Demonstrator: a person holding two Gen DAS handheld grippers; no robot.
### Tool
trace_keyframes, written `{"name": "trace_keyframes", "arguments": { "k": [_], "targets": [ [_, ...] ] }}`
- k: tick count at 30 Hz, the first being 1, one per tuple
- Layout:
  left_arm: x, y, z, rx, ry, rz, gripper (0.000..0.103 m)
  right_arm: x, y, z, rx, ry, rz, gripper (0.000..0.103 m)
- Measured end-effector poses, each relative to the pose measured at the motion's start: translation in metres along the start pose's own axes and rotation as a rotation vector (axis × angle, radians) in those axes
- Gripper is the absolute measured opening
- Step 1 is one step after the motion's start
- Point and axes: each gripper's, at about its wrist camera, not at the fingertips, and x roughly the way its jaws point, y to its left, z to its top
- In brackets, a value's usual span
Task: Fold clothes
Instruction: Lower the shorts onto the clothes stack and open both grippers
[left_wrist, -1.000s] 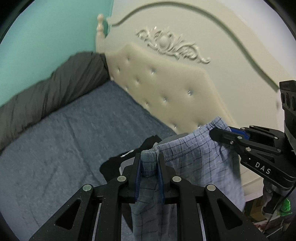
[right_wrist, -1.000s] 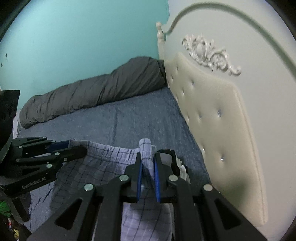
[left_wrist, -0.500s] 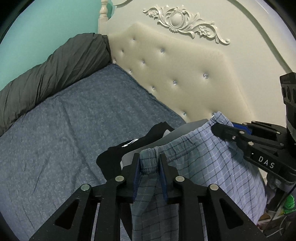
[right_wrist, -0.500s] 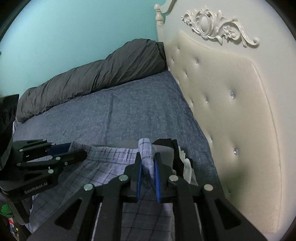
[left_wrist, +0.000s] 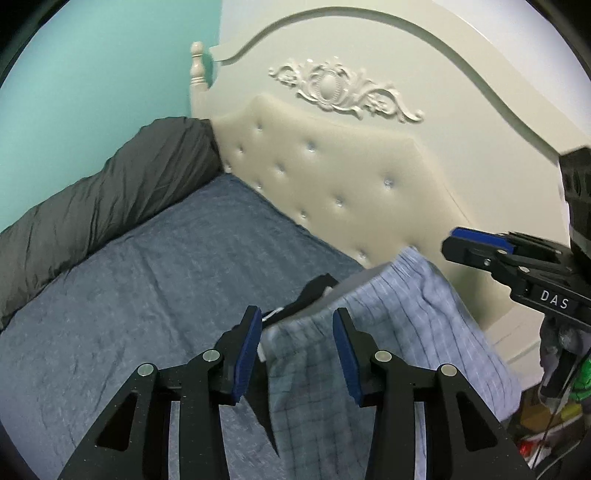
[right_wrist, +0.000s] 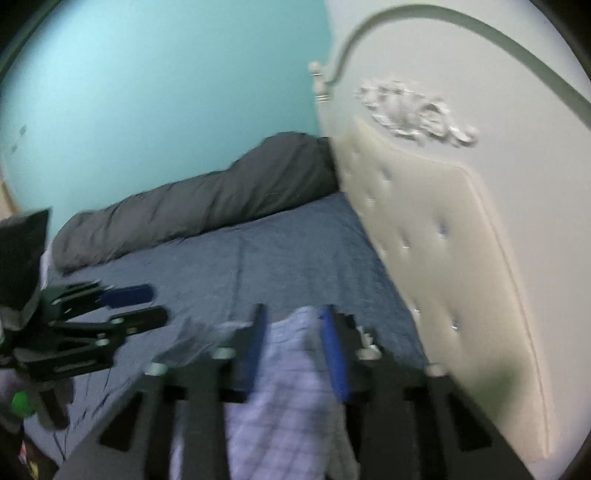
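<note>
— At the headboard-side edge of the blue-grey quilted bed, left view: what lies there?
— Light blue checked cotton shorts draped over a black garment. The left gripper has its fingers apart, cloth showing between them, nothing clamped. The right gripper hangs just above the shorts, holding nothing.
— And the right view?
— Blurred. Its fingers stand apart too, the shorts loose between them.
— How far along?
— Shorts released onto the bed; whether neatly folded, I can't tell.
</note>
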Motion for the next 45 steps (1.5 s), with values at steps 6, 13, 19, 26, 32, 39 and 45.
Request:
{"name": "trace_keyframes", "arguments": {
  "k": [6,13,19,26,32,39,45],
  "targets": [
    [0.024,-0.009,-0.016,0.02,0.066,0.023,0.043,0.025,0.004,-0.016,-0.009,0.09,-0.045,0.014],
    [0.052,0.001,-0.03,-0.005,0.129,0.048,0.043,0.049,-0.012,-0.03,0.047,0.15,-0.093,0.014],
    [0.022,0.005,-0.035,-0.03,0.068,0.033,0.044,0.018,-0.018,-0.029,0.065,0.072,-0.073,0.014],
    [-0.022,-0.016,-0.057,0.011,0.004,-0.007,0.044,-0.039,0.0,-0.058,0.054,-0.016,-0.049,0.014],
    [-0.041,-0.033,-0.09,0.005,-0.008,-0.032,0.044,-0.058,0.013,-0.091,0.05,-0.038,-0.087,0.014],
    [-0.049,-0.041,-0.118,-0.013,-0.017,0.001,0.044,-0.058,0.023,-0.121,0.012,-0.013,-0.171,0.014],
    [-0.045,-0.041,-0.127,-0.011,-0.001,0.027,0.044,-0.065,0.012,-0.137,0.075,-0.014,-0.214,0.014]
  ]
}}
